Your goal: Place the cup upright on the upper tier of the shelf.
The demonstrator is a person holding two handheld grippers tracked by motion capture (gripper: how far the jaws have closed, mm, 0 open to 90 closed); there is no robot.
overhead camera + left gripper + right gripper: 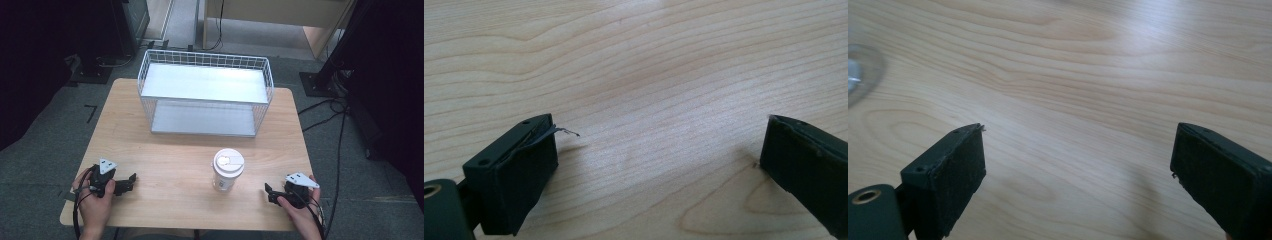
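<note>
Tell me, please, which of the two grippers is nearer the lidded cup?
The right gripper is nearer; the cup stands right of the table's middle, clearly farther from the left gripper.

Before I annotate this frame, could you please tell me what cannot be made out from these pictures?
- Cup: high view; contents hidden by its white lid, label print too small to read.
- Wire basket: high view; its lower shelf is partly hidden by the upper shelf.
- Left hand-held gripper and right hand-held gripper: high view; too small and dark to judge the jaws; each gripper's own view shows them wide apart.
- Pale blurred shape: right gripper view; cut by the left edge.
</note>
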